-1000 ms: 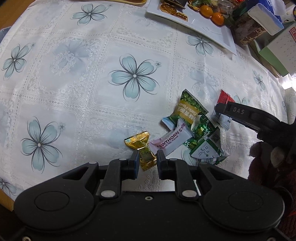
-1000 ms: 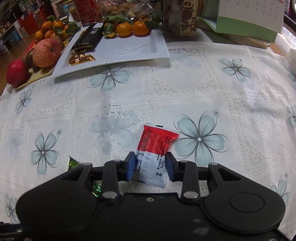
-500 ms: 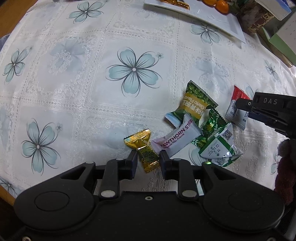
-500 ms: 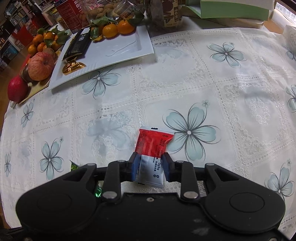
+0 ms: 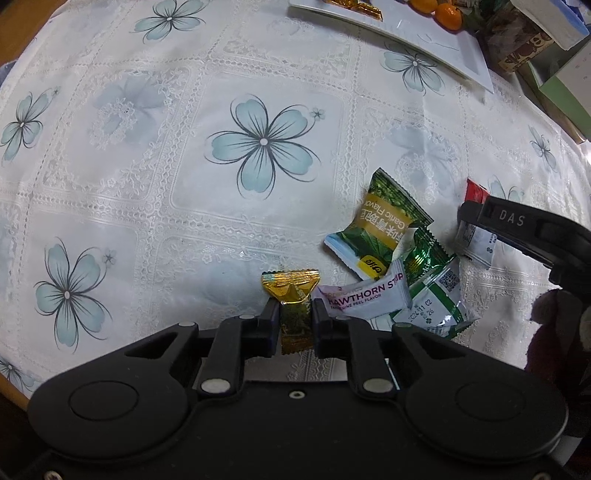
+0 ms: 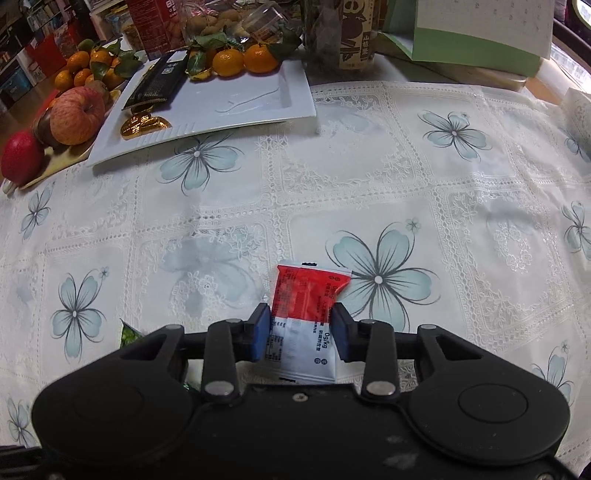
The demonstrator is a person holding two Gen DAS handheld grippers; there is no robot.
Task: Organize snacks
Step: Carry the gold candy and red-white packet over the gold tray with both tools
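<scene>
My left gripper (image 5: pixel 294 313) is shut on a gold-wrapped candy (image 5: pixel 291 295) just above the flowered tablecloth. Beside it lie a white hawthorn strip packet (image 5: pixel 364 297), a green garlic-flavour packet (image 5: pixel 376 230) and two more green packets (image 5: pixel 436 291). My right gripper (image 6: pixel 301 323) is shut on a red and white sachet (image 6: pixel 304 314), which also shows in the left wrist view (image 5: pixel 474 240) under the right gripper's black finger (image 5: pixel 517 225). A white rectangular plate (image 6: pixel 258 96) at the back holds a black bar (image 6: pixel 157 83), a gold candy (image 6: pixel 144 123) and mandarins (image 6: pixel 243 61).
A tray with apples (image 6: pixel 75 118) and oranges stands left of the plate. A jar (image 6: pixel 341 33), red cartons and a green box with a calendar (image 6: pixel 476 37) line the table's far edge. The table edge (image 5: pixel 11 376) runs close at lower left in the left wrist view.
My left gripper has closed on the gold candy and lifted it upright. My right gripper holds the red and white sachet raised off the cloth; the plate now looks nearer.
</scene>
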